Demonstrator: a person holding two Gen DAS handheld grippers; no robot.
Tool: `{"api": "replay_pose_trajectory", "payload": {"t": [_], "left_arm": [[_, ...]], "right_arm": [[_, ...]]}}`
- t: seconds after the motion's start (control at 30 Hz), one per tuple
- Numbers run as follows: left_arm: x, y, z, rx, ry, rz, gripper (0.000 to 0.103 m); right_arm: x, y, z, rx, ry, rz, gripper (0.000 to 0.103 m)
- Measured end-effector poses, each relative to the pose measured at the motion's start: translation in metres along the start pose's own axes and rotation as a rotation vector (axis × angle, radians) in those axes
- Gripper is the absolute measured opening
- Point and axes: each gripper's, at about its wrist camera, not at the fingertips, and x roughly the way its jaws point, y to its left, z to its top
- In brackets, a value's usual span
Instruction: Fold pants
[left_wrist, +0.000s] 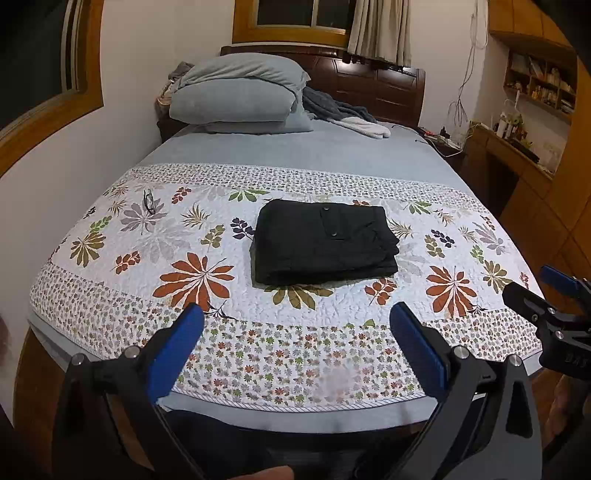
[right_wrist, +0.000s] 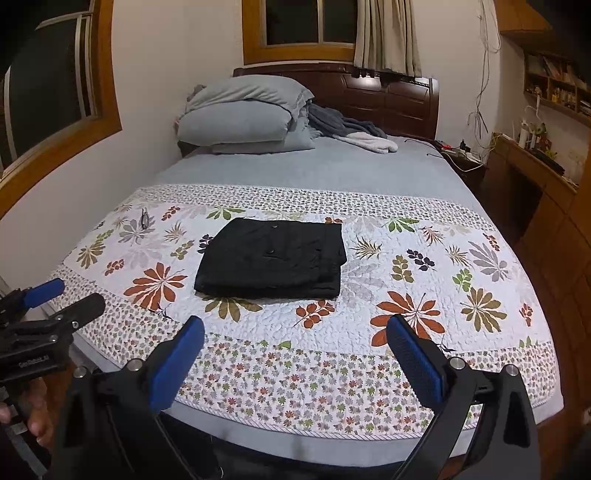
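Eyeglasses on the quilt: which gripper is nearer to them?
Left. The eyeglasses lie on the far left of the quilt; the left gripper hangs open at the foot of the bed on that side, while the right gripper, also open, is further right.

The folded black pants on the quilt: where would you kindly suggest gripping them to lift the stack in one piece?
Probably the near edge of the folded black pants, approached from the foot of the bed. The layers stack thickest there, so the open left gripper and right gripper could each pinch through them at a corner.
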Motion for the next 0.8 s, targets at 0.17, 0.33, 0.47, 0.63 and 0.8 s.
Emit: {"api": "replay_pose_trajectory", "payload": {"t": [0.17, 0.33, 0.47, 0.63, 0.8], "left_arm": [[-0.0022, -0.0008, 0.0006, 0.001, -0.002, -0.001, 0.100], [-0.0040, -0.0021, 0.0010, 0.007, -0.007, -0.003, 0.100], [-0.0048, -0.0024, 0.0023, 0.005, -0.008, -0.017, 0.100], [-0.0055, -0.0053, 0.0040, 0.022, -0.018, -0.005, 0.100], [-0.0050, -0.0042, 0.0053, 0.019, -0.023, -0.003, 0.100]], "right_arm": [[-0.0008, 0.0010, 0.0001, -0.001, -0.003, 0.001, 0.099], [-0.0017, 0.0021, 0.0000, -0.003, -0.003, 0.004, 0.099], [-0.0021, 0.0023, -0.0001, -0.001, -0.003, 0.005, 0.099], [-0.0017, 0.0017, -0.0007, -0.003, -0.002, 0.005, 0.099], [-0.0022, 0.0022, -0.0013, -0.004, 0.000, 0.006, 0.099]]}}
